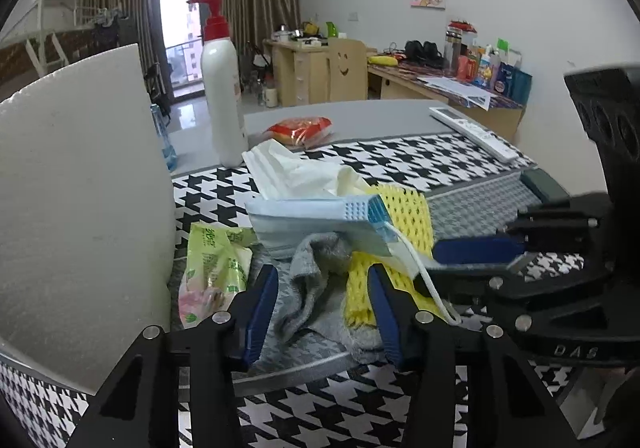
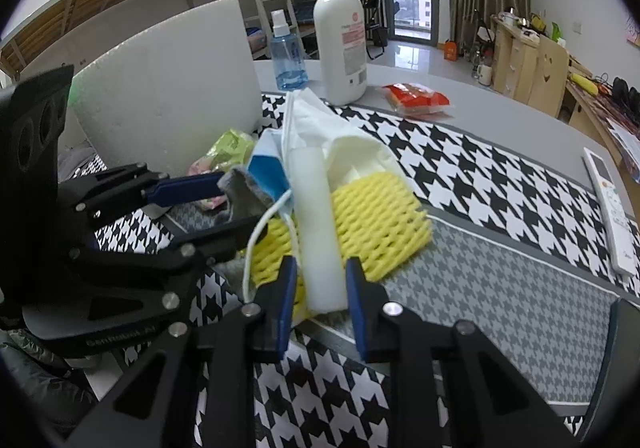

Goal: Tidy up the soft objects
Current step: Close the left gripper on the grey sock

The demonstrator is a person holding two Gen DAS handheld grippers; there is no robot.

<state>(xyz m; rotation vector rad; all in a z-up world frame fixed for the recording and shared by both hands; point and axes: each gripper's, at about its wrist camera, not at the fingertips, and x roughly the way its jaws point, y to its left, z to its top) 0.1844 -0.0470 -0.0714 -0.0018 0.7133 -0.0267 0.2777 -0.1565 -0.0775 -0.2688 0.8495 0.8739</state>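
Note:
A pile of soft things lies on a grey houndstooth tray (image 1: 480, 204): a grey cloth (image 1: 312, 288), a yellow foam net (image 1: 404, 216), a blue face mask (image 1: 320, 220) and white folded sheets (image 1: 296, 172). My left gripper (image 1: 322, 312) straddles the grey cloth; its pads stand a little off it, open. From the right, my right gripper (image 1: 436, 268) reaches into the pile. In the right wrist view it (image 2: 320, 300) is shut on a white foam strip (image 2: 320, 232) lying over the yellow net (image 2: 380, 224). The left gripper (image 2: 236, 208) shows there at the left, around the grey cloth (image 2: 240, 188).
A white foam board (image 1: 80, 208) stands close on the left, with a green wipes pack (image 1: 212, 264) beside it. Behind the pile are a lotion pump bottle (image 1: 222, 88), a blue spray bottle (image 2: 288, 56) and a red snack packet (image 1: 300, 130). A remote (image 1: 476, 132) lies at the right.

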